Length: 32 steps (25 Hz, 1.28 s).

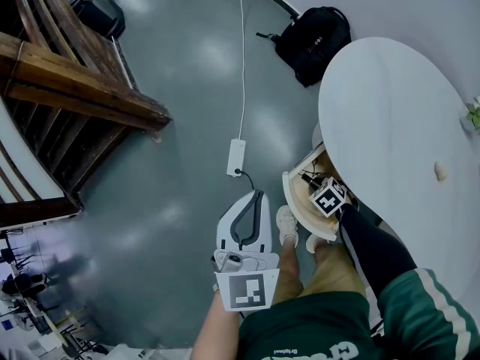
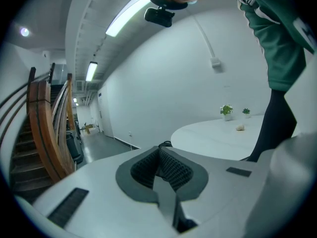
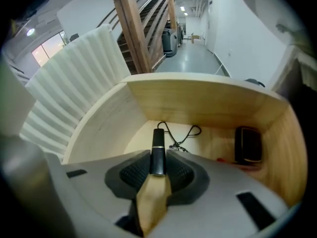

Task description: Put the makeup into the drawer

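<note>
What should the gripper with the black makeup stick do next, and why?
Probably lower a little more, then open its jaws. The right gripper is shut on a slim black makeup tube and points down into the open wooden drawer. The tube hangs over bare drawer floor, beside a black cord and well left of a black case, so it should land without hitting either.

The right gripper (image 3: 157, 158) is pointed steeply down into the drawer (image 3: 198, 100), its jaws closed on a slim black makeup tube (image 3: 158, 150). The dark-sleeved right arm (image 1: 371, 250) is stretched toward the drawer. The left gripper (image 2: 159, 162) is held to the left of the drawer, nearly level, with its jaws pressed together and nothing between them.
</note>
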Tool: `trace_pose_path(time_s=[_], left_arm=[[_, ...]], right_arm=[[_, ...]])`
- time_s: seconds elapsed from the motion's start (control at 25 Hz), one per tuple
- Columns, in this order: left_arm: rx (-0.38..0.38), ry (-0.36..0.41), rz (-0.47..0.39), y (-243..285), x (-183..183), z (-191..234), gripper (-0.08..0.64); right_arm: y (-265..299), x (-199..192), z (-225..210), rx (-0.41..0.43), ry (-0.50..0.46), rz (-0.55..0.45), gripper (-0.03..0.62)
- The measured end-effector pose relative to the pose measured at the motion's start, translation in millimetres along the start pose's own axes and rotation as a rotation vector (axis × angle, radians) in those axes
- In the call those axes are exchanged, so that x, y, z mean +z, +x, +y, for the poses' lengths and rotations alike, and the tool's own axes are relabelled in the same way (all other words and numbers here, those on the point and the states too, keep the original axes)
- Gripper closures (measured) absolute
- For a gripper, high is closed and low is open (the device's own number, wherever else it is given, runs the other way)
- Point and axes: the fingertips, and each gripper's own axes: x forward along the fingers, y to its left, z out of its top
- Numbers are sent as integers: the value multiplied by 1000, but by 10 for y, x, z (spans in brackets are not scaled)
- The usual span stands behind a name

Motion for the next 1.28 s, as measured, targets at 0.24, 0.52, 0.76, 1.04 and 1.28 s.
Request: trace_pose_path(time_s=[0.24,0.52,0.76,1.04,1.28], left_arm=[[7,4,4,17,-17,29,560],[22,1,-49,-39,242,177,561],[-11,7,-88,-6,526,190,560],[-40,-10,-160,11,958,174,560],[-70,5,-210,65,1419,47,560]], right_arm=[[11,-12,64,23,-19,15,414],[-419,133,291,41,-44,-60,375],[-1296,548,490,-67,-48,-303,387],[-2783,978,197,-294,110,-626,370],[-4079,1168,-122,-474,156,-864,370]])
